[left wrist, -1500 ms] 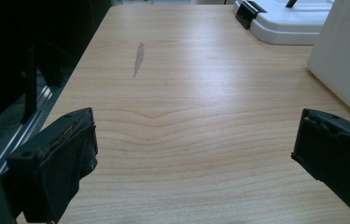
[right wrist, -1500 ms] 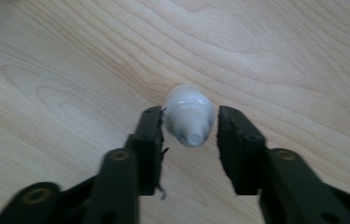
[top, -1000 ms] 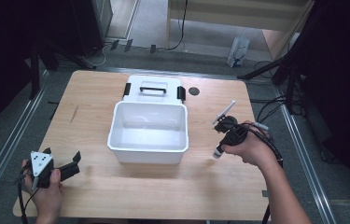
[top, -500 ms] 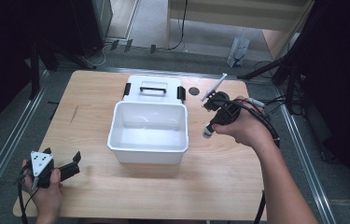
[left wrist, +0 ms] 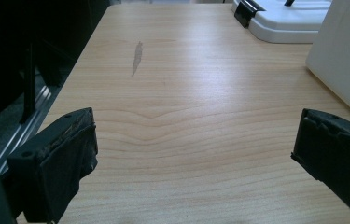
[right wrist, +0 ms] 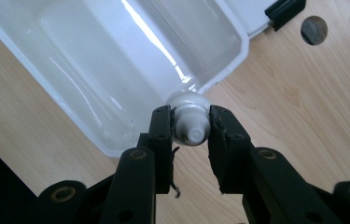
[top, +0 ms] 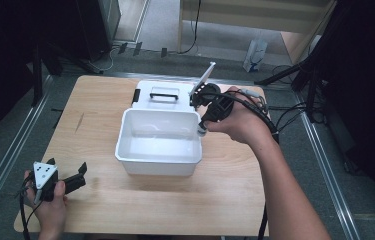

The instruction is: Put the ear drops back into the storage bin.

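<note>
While the wooden table [top: 235, 200] holds everything, the biggest thing on it is a white box [top: 159, 142] with no lid on. The box sits near the middle of the table and looks empty inside. Its white lid [top: 162, 95] lies flat just behind it, touching or almost touching the back edge, with a black handle on top and black clips at the sides. A small dark round hole [right wrist: 313, 30] is in the table beside the lid.

The right hand [top: 240, 120] reaches over the back right corner of the box. It holds the right gripper [right wrist: 190, 122], and its two black jaws are squeezed on a white tube [right wrist: 190, 123]. In the right gripper view you see the tube's round cap end between the jaws, right above the rim of the box. In the high view the tube's flat end sticks up and away over the lid.

The left hand [top: 45, 200] rests at the near left corner of the table, well apart from the box. The left gripper [left wrist: 196, 149] has its jaws spread wide, with nothing between them but bare table.
</note>
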Tool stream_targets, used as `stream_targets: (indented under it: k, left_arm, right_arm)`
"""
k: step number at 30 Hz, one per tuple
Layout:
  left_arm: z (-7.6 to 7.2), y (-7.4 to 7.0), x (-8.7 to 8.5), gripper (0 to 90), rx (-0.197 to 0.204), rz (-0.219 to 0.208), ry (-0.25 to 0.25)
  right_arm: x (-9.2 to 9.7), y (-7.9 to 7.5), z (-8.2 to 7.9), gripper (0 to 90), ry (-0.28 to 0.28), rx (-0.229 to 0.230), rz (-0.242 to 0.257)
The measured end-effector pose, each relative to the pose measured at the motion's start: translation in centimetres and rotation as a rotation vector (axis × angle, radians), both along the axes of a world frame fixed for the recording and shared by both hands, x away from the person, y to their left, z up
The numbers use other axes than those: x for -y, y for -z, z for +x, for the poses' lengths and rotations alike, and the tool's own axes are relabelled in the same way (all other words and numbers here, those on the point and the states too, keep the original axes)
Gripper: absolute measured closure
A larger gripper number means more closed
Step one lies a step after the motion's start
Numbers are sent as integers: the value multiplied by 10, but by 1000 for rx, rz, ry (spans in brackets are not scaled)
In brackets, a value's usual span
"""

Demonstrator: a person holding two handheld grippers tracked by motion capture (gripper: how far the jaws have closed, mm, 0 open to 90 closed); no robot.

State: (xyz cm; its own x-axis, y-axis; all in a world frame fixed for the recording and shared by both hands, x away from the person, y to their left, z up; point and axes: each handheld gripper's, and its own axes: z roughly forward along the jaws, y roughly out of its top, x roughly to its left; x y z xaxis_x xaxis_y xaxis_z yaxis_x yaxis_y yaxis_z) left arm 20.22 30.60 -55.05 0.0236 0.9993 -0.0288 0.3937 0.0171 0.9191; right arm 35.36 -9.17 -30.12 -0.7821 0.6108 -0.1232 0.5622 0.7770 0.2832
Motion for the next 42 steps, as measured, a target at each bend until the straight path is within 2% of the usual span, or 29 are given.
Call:
stream_targets:
  k: [7,26,35,37,42]
  left_arm:
    - [0,0,0,4,2,-1,0]
    - [0,0,0,4,4,5,1]
    - [0,0,0,4,4,4,2]
    - [0,0,0,4,6,4,2]
    - [0,0,1,4,5,4,3]
  right_arm:
    - [-17,12,2,721,-45,-14,-28]
    - [-24,40,7,720,-133,-13,-77]
    - [-26,69,12,719,-193,-16,-106]
    - [-28,78,14,719,-223,-8,-121]
    - [-32,88,14,719,-263,-4,-135]
